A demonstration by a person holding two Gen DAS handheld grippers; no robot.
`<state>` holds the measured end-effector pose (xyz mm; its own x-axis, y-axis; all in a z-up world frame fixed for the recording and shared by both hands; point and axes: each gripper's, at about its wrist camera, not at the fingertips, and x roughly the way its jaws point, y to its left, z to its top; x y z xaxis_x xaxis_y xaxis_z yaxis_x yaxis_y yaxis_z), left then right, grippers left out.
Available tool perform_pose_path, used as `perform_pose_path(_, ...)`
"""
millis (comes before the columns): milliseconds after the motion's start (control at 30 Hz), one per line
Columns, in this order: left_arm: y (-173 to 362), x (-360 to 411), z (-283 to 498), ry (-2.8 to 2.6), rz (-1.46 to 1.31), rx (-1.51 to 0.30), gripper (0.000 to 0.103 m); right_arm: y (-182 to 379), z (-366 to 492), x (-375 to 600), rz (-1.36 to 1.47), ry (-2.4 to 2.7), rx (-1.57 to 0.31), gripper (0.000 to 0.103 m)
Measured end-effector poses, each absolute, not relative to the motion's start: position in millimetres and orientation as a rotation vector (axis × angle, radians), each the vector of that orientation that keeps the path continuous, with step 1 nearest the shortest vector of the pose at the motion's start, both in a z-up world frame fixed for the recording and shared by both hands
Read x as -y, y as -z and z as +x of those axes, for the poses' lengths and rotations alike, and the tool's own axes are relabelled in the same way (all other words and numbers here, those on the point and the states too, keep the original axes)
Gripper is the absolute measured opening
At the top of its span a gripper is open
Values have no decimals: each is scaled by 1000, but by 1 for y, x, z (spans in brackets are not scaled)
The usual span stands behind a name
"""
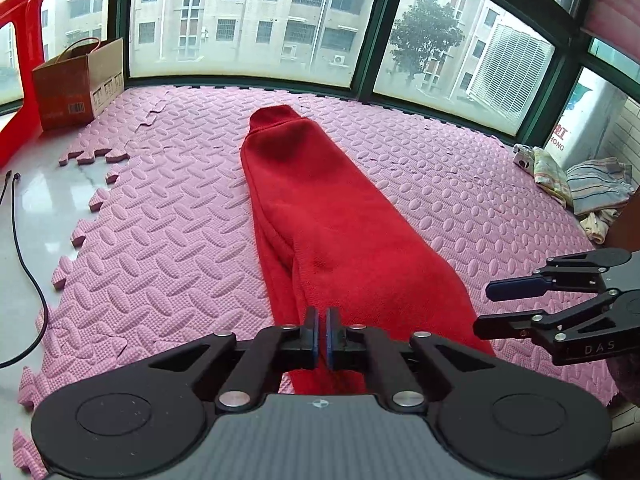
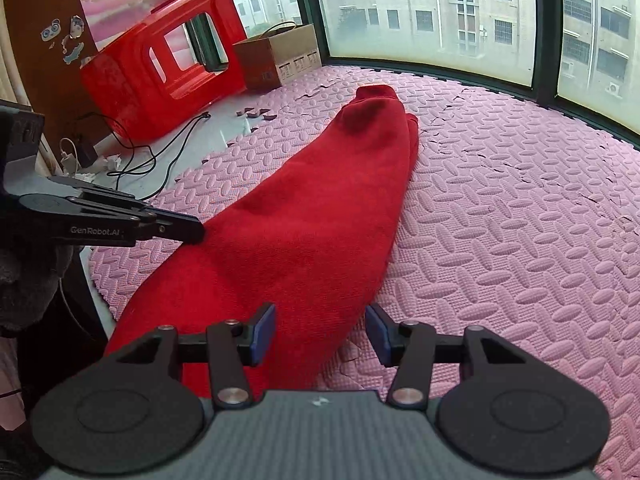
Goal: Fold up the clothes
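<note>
A red knit garment (image 1: 320,208) lies folded into a long narrow strip on the pink foam mat (image 1: 168,240), running away from me toward the window. It also shows in the right wrist view (image 2: 312,208). My left gripper (image 1: 322,338) is shut on the near end of the garment. My right gripper (image 2: 320,334) is open, its jaws standing either side of the garment's near right edge, not holding it. The right gripper shows from the side at the right of the left wrist view (image 1: 486,308). The left gripper shows at the left of the right wrist view (image 2: 192,230).
A cardboard box (image 1: 80,80) and a red plastic stool (image 2: 160,72) stand at the back left. Black cables (image 2: 152,152) lie on the bare floor left of the mat. A pile of striped cloths (image 1: 592,188) lies at the right. Windows (image 1: 248,20) line the far side.
</note>
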<state>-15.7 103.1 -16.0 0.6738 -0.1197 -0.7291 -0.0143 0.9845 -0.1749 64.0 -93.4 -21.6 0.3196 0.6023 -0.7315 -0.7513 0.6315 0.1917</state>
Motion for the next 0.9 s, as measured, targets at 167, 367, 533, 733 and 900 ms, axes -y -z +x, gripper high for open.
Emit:
perform_pose_path(167,27,-108,-16,62,-151,-866,4,16,36,85,-238,-1009,-862,50)
perform_pose_path(367,13,-103,-21,54,-124,-834,8,22,0,66,-343,-1108,-820,50)
perform_pose_path(533,-4,-87,-24,136,-142,-781,8,28,-10,53,-357,-1157,-818,51)
perform_pose_path(733,26,-81,-6,143,-148,-873,8,24,13,70,-261,-1128,-833,51)
perform_pose_path(900,39,-91,-8,131,-153,-904,8,19,35,88,-172,-1095,-843,51)
